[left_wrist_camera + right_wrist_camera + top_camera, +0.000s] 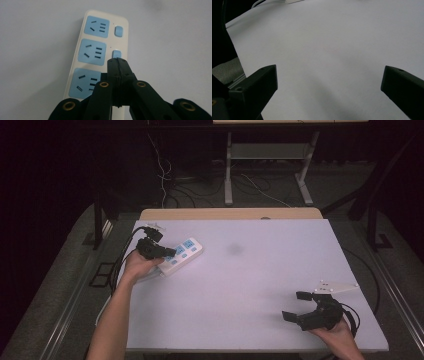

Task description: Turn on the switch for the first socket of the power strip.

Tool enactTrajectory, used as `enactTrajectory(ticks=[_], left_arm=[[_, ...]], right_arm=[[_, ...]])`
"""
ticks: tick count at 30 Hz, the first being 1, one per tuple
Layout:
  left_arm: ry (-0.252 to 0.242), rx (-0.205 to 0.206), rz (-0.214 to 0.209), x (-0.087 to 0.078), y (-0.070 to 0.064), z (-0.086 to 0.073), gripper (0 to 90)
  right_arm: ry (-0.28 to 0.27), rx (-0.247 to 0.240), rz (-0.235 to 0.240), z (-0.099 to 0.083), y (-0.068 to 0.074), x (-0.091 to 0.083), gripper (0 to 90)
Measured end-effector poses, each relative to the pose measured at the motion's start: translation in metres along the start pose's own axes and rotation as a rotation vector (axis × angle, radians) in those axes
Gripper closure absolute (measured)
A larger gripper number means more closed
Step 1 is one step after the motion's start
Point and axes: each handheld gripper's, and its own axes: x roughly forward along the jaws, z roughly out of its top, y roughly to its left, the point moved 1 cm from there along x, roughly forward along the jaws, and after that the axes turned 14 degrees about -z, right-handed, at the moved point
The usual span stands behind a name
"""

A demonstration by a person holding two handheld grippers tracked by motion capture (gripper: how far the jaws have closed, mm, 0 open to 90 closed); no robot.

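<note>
**Closed left tool pressing at the power strip's switches**

The left tool point(170, 252) is sitting with its jaws pressed fully together, the joined tip resting over the white power strip point(100, 53), right at the lower of the two blue switches point(116, 54) that are showing ahead of the tip. The strip is lying flat on the tabletop point(250, 270), running straight ahead of this tool, with three blue socket faces to the left of the tip and the farther switch point(118, 31) just beyond it. Its shell is looking like hard, smooth plastic: stiff and light, so it is likely to skate under a sideways push. A straight downward press is looking safest; for lifting, the long sides are offering the best hold. The strip's cord is trailing off the tabletop edge behind this tool, which may be tugging at it.

Right of the strip, bare tabletop is stretching wide, giving plenty of room.

The right tool point(298, 306) is hovering with jaws spread wide, holding nothing, close to the near edge, with open surface ahead of it.
</note>
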Motion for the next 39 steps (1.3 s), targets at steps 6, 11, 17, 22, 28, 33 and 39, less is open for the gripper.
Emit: enactTrajectory(ticks=[6,11,17,22,28,33,39], left_arm=[[0.003,-0.014,-0.009,0.003,0.003,-0.008,89.2],[0.005,-0.032,-0.015,0.007,0.005,-0.015,89.2],[-0.026,-0.077,-0.046,0.007,0.009,-0.02,89.2],[-0.026,-0.085,-0.039,0.008,0.008,-0.02,89.2],[-0.055,-0.139,-0.068,0.007,0.012,-0.024,89.4],[-0.07,-0.157,-0.082,0.007,0.015,-0.026,89.6],[-0.084,-0.161,-0.052,0.009,0.011,-0.028,89.9]], right_arm=[[0.004,-0.004,0.0,0.0,0.0,0.001,0.4],[0.007,-0.003,0.003,0.0,0.001,0.002,0.4],[0.012,-0.003,0.004,0.0,0.001,0.002,0.4],[0.008,0.0,0.003,0.001,0.0,0.002,0.4],[0.003,0.002,0.001,0.001,-0.001,0.0,0.4],[0.003,0.008,-0.002,0.001,-0.002,-0.001,0.4],[-0.003,0.009,-0.007,0.001,-0.003,-0.001,0.4]])
